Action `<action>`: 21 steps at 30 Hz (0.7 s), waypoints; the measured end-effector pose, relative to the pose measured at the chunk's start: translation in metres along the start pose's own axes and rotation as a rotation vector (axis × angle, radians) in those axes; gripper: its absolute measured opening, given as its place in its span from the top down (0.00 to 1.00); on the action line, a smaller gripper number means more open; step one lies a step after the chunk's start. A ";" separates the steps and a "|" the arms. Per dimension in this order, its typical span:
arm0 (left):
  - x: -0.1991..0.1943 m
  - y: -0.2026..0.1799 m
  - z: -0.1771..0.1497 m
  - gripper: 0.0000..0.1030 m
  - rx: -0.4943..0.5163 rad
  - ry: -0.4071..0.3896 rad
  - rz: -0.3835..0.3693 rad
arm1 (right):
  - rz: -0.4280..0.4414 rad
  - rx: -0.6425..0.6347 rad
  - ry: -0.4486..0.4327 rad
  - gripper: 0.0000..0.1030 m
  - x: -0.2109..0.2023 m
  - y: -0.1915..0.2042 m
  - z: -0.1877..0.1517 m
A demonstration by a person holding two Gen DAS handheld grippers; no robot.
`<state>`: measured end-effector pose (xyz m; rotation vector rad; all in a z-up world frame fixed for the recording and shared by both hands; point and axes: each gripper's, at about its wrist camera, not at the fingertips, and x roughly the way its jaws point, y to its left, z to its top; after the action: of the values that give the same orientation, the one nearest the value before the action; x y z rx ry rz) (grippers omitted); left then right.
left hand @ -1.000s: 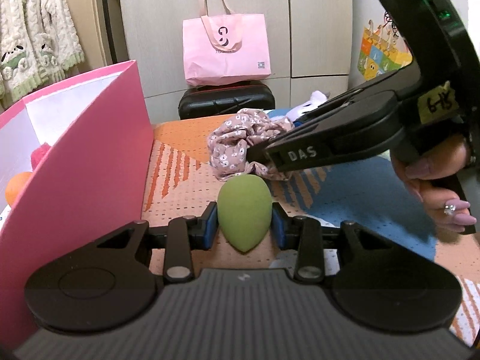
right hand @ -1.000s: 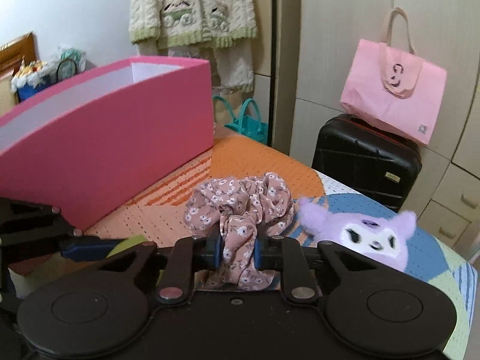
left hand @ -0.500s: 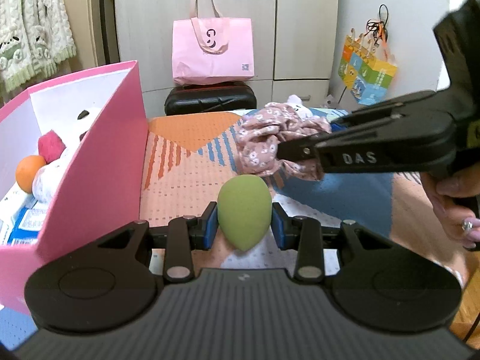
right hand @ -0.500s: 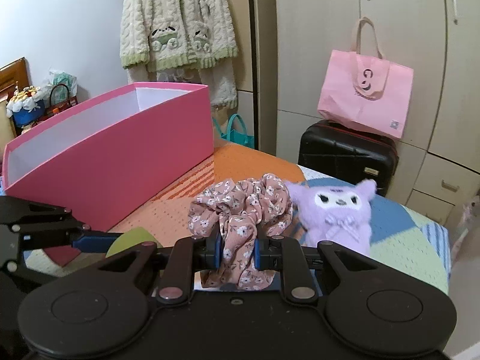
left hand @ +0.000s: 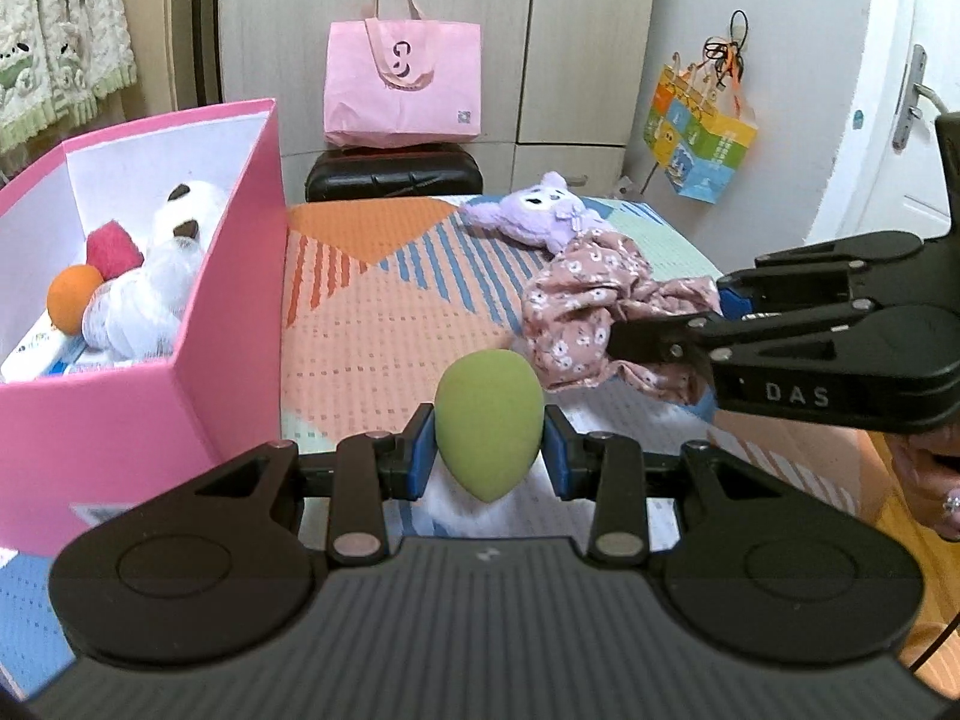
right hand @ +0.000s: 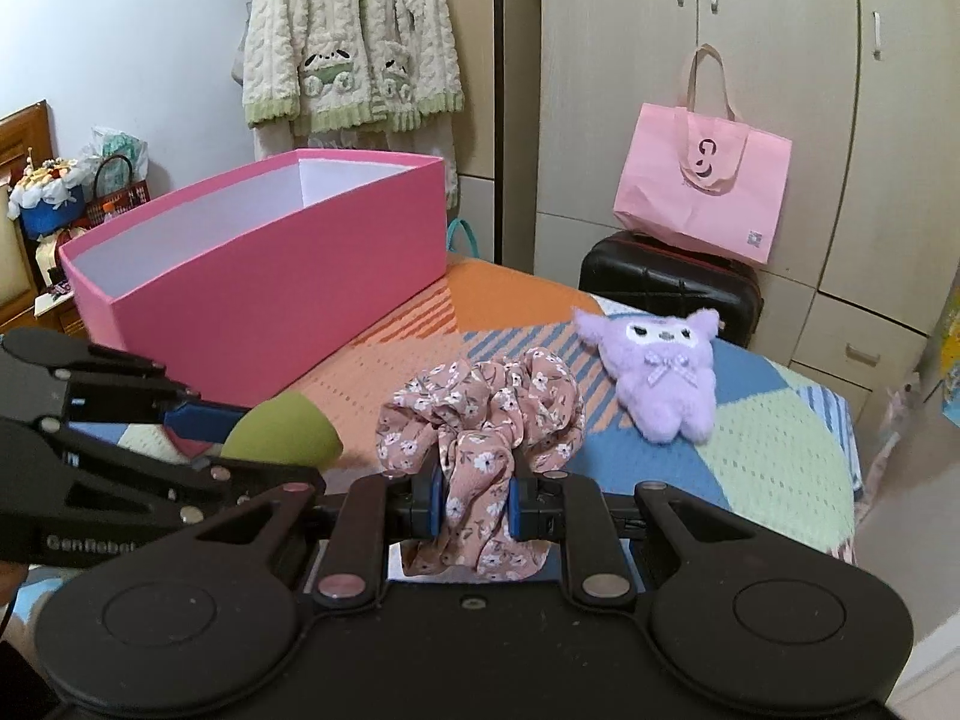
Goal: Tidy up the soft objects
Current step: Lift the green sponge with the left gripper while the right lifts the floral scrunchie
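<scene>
My left gripper is shut on a green egg-shaped sponge, held above the patterned mat. In the right wrist view the same sponge shows at the left between the left gripper's fingers. My right gripper is shut on a pink floral scrunchie, lifted off the mat; from the left wrist view the scrunchie hangs at the right. A pink box stands at the left, holding a white plush, a red ball and an orange ball. A purple plush toy lies on the mat.
A black suitcase with a pink tote bag on it stands behind the mat, against the cupboards. A knitted cardigan hangs on the wall. The mat's right edge drops to the floor near a door.
Both grippers have drawn back and risen a little with their loads. The scrunchie has come off the mat and away from the purple plush, and the box's inside has come into the left view.
</scene>
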<state>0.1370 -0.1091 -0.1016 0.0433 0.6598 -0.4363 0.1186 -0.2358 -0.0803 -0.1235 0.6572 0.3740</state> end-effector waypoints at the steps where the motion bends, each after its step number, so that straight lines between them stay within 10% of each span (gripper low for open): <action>1: -0.002 0.000 -0.001 0.65 -0.002 0.005 -0.008 | -0.001 0.004 0.004 0.79 -0.003 0.002 -0.002; 21: -0.049 0.024 -0.018 0.65 -0.043 0.130 -0.235 | 0.089 0.103 0.080 0.78 -0.064 0.042 -0.020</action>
<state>0.1020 -0.0652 -0.0882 -0.0478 0.8065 -0.6496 0.0446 -0.2204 -0.0564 -0.0114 0.7609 0.4215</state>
